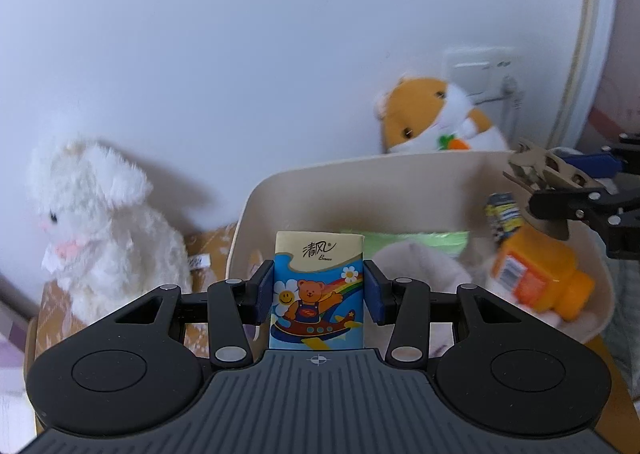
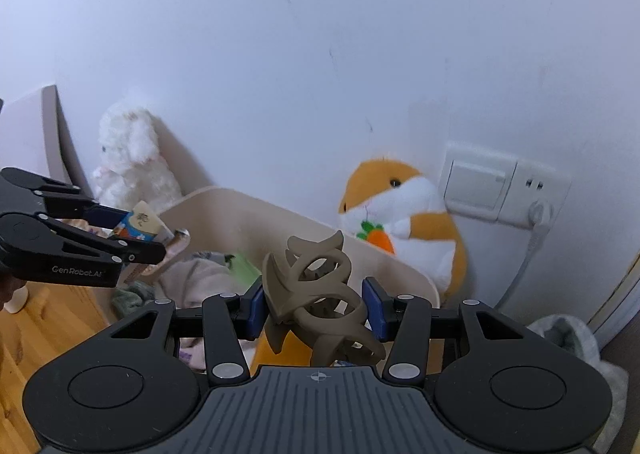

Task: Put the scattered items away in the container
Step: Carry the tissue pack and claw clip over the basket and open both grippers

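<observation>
My left gripper (image 1: pixel 319 290) is shut on a tissue pack (image 1: pixel 318 286) printed with a cartoon bear, held upright over the near rim of the cream bin (image 1: pixel 360 170). My right gripper (image 2: pixel 318 304) is shut on a brown hair claw clip (image 2: pixel 320 294) above the same bin (image 2: pixel 248 206). From the left wrist view, the right gripper (image 1: pixel 560 182) and its clip (image 1: pixel 536 170) hang over the bin's right side. The right wrist view shows the left gripper (image 2: pixel 136 234) with the pack (image 2: pixel 142 228) at the bin's left. Inside lie an orange bottle (image 1: pixel 540 274), a green packet (image 1: pixel 404 240) and pale cloth (image 1: pixel 420 266).
A white plush rabbit (image 1: pixel 100 222) sits left of the bin against the wall. An orange and white plush hamster (image 1: pixel 432 114) leans behind it, below a wall switch and socket (image 2: pixel 500 186) with a plugged cable. The bin stands on a wooden surface (image 2: pixel 40 330).
</observation>
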A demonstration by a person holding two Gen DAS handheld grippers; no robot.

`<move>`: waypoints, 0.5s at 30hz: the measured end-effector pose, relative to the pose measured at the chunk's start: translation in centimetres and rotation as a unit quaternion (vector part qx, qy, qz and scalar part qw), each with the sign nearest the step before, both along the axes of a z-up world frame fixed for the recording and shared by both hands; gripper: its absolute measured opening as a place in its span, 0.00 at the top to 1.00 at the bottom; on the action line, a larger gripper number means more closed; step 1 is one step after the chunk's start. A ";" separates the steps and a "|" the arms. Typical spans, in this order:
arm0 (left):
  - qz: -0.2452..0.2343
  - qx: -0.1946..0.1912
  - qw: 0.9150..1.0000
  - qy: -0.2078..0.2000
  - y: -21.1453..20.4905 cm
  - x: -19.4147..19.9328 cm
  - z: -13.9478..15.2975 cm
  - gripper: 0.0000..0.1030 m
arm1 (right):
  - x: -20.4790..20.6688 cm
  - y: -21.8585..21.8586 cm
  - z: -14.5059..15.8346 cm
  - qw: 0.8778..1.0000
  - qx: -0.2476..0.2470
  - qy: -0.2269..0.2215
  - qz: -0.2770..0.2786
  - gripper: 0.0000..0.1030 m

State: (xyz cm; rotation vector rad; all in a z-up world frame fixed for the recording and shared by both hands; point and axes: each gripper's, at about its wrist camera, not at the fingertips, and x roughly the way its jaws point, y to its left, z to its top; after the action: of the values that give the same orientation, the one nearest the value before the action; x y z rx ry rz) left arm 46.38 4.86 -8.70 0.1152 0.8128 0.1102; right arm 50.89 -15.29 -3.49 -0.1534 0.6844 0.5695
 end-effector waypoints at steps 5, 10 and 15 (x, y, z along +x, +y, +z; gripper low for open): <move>0.024 -0.024 0.999 0.023 0.7 0.6 -1.5 0.55 | 1.3 0.4 -2.0 1.000 -0.008 0.027 -0.011 0.58; 0.037 -0.045 0.997 0.042 0.6 0.8 -2.2 0.55 | 1.4 0.9 -2.4 1.000 -0.018 0.025 -0.004 0.60; 0.033 -0.038 0.998 0.040 0.2 0.6 -1.8 0.39 | 0.8 1.0 -2.1 1.000 -0.019 0.021 0.008 0.38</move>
State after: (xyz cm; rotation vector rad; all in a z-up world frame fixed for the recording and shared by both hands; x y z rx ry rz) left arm 46.95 5.08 -10.53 0.0219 0.9006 0.1378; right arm 51.71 -14.34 -5.60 -0.1821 0.7362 0.5763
